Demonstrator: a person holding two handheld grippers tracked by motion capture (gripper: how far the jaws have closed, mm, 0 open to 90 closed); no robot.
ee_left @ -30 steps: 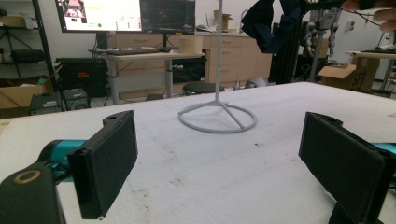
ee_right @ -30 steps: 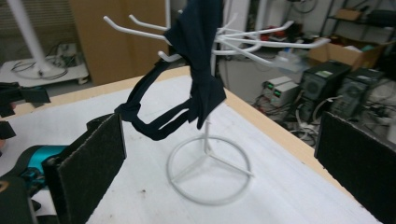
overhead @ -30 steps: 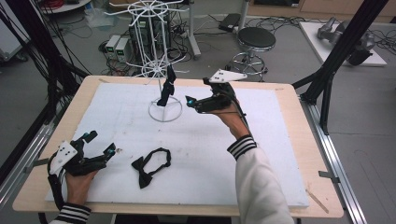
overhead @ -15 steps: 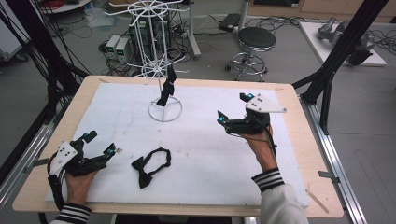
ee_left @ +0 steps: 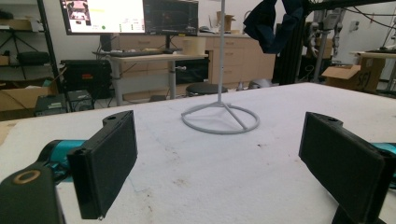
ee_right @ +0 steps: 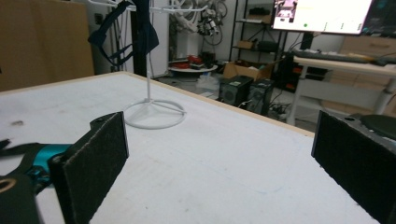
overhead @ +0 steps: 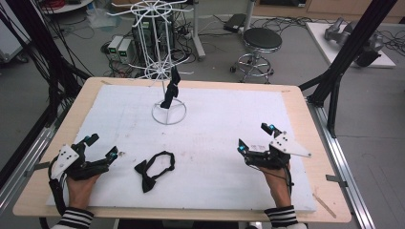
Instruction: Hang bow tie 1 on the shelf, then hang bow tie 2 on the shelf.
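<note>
Bow tie (overhead: 154, 170) flat on table (overhead: 296, 109), another (overhead: 170, 94) on rack (overhead: 162, 57)

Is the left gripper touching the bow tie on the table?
Apart. In the high view, bare white mat shows between the left gripper and the bow tie; its jaws stand open, holding nothing.

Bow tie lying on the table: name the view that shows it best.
The high view: the bow tie lies whole on the white mat, right of the left gripper. The right gripper view catches perhaps a dark scrap at its left edge.
</note>
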